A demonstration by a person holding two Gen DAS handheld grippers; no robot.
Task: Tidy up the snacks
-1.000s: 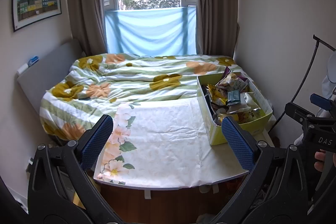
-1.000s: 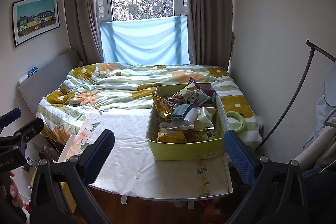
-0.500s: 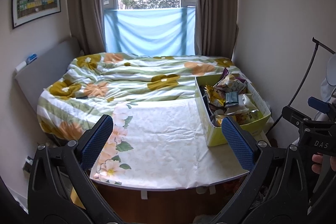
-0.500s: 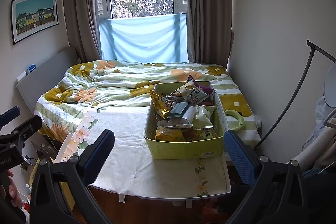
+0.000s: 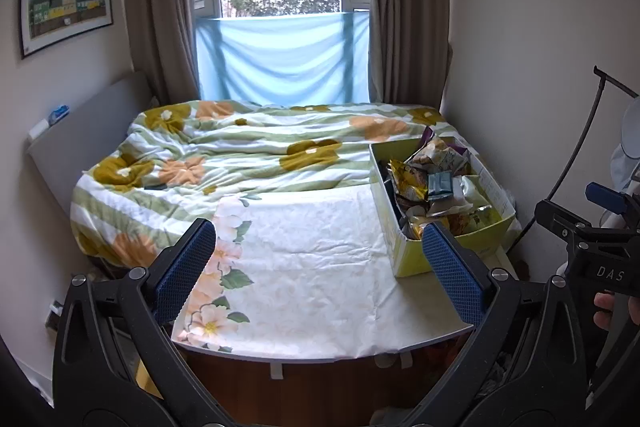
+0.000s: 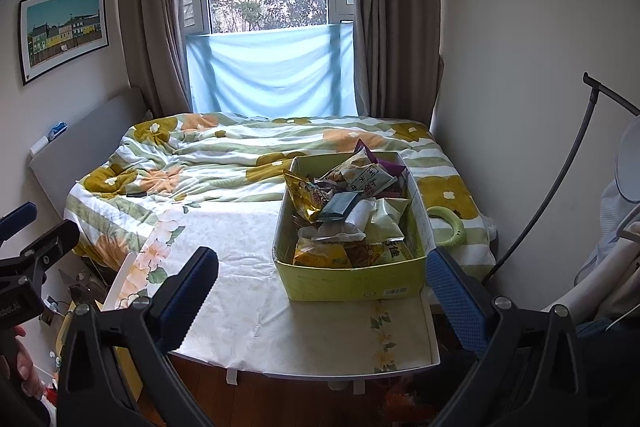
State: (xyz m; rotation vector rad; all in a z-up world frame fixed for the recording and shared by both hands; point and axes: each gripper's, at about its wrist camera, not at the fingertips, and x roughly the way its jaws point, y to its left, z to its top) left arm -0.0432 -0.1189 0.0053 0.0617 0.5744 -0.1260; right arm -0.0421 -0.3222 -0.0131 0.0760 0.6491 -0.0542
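1. Left gripper (image 5: pixel 318 269): jaws wide apart, empty, above cloth-covered table (image 5: pixel 320 287).
2. Yellow box (image 6: pixel 352 281) w/ snack packs (image 6: pixel 352 211) sits on table's right side.
3. Right gripper (image 6: pixel 322 289): jaws apart, empty, near box.

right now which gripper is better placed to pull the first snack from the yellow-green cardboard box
Right. The right gripper looks almost straight at the yellow-green cardboard box of snack packets; for the left gripper it sits off to the right. Both are open and empty.
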